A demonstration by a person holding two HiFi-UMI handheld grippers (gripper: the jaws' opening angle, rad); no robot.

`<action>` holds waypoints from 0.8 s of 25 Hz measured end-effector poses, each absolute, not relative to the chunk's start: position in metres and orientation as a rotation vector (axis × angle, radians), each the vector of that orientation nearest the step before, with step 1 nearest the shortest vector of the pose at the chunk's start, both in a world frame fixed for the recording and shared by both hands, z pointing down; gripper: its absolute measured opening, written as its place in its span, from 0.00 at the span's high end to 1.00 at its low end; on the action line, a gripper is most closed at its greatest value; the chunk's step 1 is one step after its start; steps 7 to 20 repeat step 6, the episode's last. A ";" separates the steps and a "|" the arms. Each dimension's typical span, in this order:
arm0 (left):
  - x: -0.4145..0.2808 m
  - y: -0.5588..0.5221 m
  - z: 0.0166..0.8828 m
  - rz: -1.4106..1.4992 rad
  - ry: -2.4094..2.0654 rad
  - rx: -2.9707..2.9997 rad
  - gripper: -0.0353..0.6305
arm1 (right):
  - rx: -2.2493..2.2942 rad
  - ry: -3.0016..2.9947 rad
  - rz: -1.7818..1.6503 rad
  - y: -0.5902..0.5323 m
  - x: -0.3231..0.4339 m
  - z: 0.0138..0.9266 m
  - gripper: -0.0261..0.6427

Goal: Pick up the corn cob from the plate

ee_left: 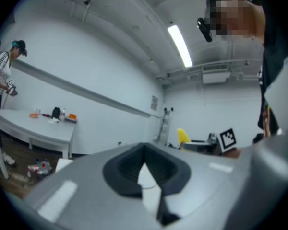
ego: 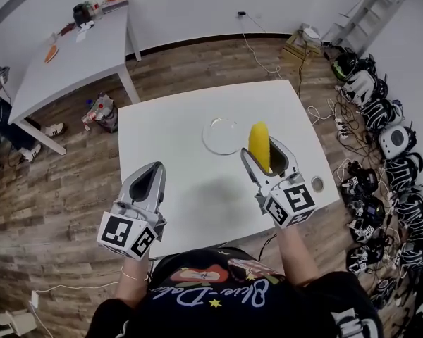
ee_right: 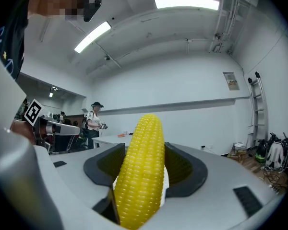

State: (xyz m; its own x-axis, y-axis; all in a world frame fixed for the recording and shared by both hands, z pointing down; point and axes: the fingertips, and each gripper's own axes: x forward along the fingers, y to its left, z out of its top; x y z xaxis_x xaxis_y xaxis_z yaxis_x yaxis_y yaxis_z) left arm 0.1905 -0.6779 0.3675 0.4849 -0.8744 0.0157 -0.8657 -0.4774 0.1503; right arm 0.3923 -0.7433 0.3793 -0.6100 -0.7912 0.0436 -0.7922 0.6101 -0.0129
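Right claw (ego: 261, 148): my jaws closed on the corn cob (ego: 259, 141), held upright and lifted clear of the counter (ego: 176, 153), just right of the clear plate (ego: 215, 138), toward the counter's right edge. Left claw (ego: 152, 171): my jaws together, nothing held, near the counter's near left corner.

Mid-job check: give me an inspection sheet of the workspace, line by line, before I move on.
Surface: white table on a wood floor.
Job's things: corn cob held off the clear plate; nothing seen on the plate.
Clutter: one small round object near the table's right edge.
Grippers: right gripper fingers shut on the corn cob; left gripper shut, empty.
Cables: a cable trails on the floor beyond the table.
Surroundings: second table with oddments, ladder, gear pile at right.
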 end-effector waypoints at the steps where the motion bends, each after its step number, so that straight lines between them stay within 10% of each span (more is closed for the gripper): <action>1: 0.190 -0.678 0.368 -0.092 -1.526 2.587 0.97 | 1.368 -2.786 0.050 -0.743 0.392 0.380 0.56; 20: 0.187 -0.677 0.370 -0.072 -1.523 2.589 0.97 | 1.369 -2.779 0.030 -0.742 0.389 0.377 0.56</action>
